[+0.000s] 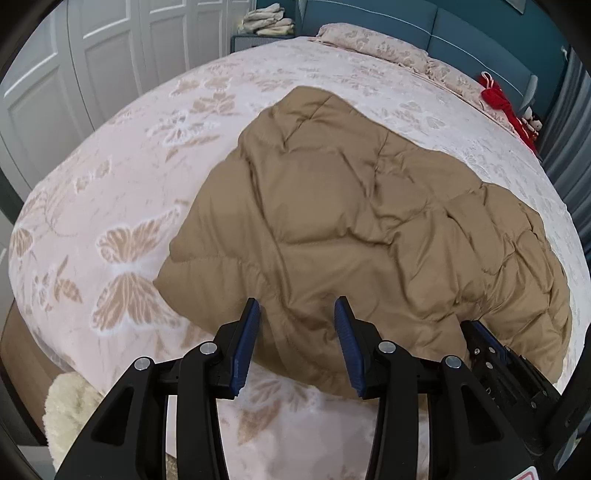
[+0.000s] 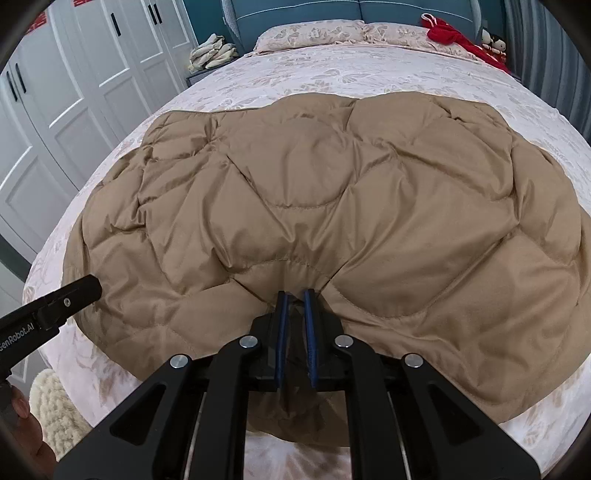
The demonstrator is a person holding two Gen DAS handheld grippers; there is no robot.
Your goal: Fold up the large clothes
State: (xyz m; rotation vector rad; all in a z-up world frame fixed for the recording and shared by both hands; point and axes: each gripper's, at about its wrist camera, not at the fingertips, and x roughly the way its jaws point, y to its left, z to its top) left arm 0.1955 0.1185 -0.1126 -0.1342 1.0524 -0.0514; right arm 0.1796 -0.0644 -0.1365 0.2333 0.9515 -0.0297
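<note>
Tan quilted coat (image 2: pixel 332 206) spread flat on bed (image 2: pixel 332 74), long axis running 9 to 3 o'clock across right wrist view, near edge toward 6. Right gripper (image 2: pixel 295 299) fingers nearly closed, pinching coat's near edge at 6 o'clock. Left gripper (image 1: pixel 295 314) fingers wide apart, gripping nothing, poised over coat's near left edge. Pillows (image 2: pixel 314 35) at 12 o'clock. Red cloth (image 2: pixel 458 37) at 1 o'clock.

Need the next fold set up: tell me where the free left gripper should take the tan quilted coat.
Take the coat's near hem, left of the right gripper already pinching it. The left gripper hangs open above that edge; come in from the bed's foot, where the puffy edge lies exposed.
</note>
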